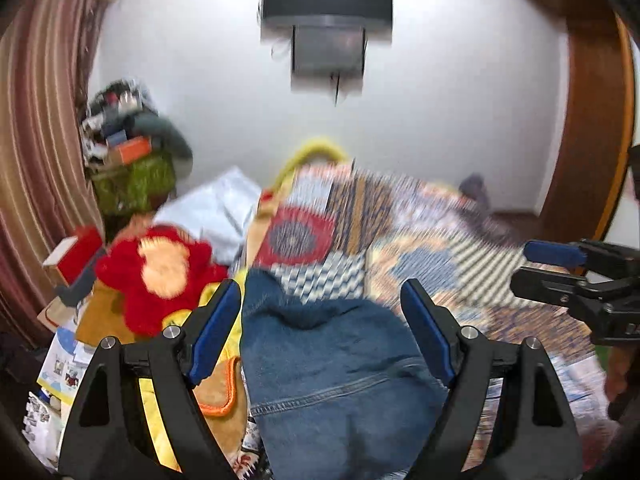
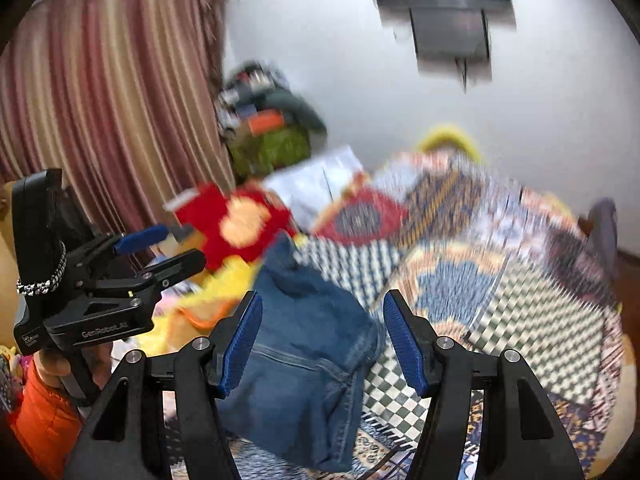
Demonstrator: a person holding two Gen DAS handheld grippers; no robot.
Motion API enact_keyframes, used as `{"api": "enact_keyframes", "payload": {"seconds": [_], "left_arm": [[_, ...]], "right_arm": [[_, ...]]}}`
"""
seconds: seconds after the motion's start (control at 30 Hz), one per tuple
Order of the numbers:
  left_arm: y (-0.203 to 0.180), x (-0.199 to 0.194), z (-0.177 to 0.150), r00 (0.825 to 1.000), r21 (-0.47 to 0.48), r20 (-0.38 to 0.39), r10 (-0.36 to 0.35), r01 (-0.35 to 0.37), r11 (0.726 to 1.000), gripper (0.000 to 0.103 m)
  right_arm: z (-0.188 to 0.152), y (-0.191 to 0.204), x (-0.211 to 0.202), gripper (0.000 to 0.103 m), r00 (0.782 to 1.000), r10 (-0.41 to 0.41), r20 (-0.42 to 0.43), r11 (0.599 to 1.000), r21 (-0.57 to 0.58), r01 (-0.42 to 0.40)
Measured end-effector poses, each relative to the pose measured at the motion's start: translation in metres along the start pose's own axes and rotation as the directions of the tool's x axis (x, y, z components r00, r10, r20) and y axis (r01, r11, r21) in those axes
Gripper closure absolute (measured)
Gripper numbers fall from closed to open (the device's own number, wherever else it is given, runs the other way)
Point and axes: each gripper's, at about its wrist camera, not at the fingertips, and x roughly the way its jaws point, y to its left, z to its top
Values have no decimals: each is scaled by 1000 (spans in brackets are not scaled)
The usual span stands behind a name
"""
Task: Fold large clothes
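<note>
A folded pair of blue jeans (image 1: 336, 368) lies on the patterned bedspread (image 1: 472, 248). In the left wrist view my left gripper (image 1: 322, 300) is open above the jeans, its blue pads apart and empty. In the right wrist view the jeans (image 2: 304, 360) lie below my right gripper (image 2: 322, 312), which is open and empty too. The left gripper shows at the left of the right wrist view (image 2: 160, 250), and the right gripper at the right edge of the left wrist view (image 1: 536, 268). Both views are blurred by motion.
A red plush toy (image 1: 160, 272) and yellow cloth (image 1: 228, 360) lie left of the jeans. A white pillow (image 1: 216, 208) sits behind them. A cluttered green stand (image 1: 132, 176) and striped curtain (image 1: 36, 128) fill the left. A wall-mounted television (image 1: 326, 24) hangs above.
</note>
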Motion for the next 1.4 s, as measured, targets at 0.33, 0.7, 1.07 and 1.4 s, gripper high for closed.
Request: {"api": "enact_keyframes", "payload": {"seconds": [0.33,0.7,1.07,1.4], "left_arm": [[-26,-167,-7,963,-50,270,-17,32,998,21],[-54,-223,-48,952,-42,305,16,-3,999,6],[-51,-224,-61,958,-105,281,65,-37,994,0],[-49,-222,-62,959,-116,277,63,-32,993,0]], "right_arm": [[-13,68,-154,43,956,10,292,999,-36,1],[-66,107,-208,42,940,-48,338,998,-23,60],[-78,102,-225,0,911,-180,372,983,27,183],[-77,102,-217,0,919,-183,349,982,15,190]]}}
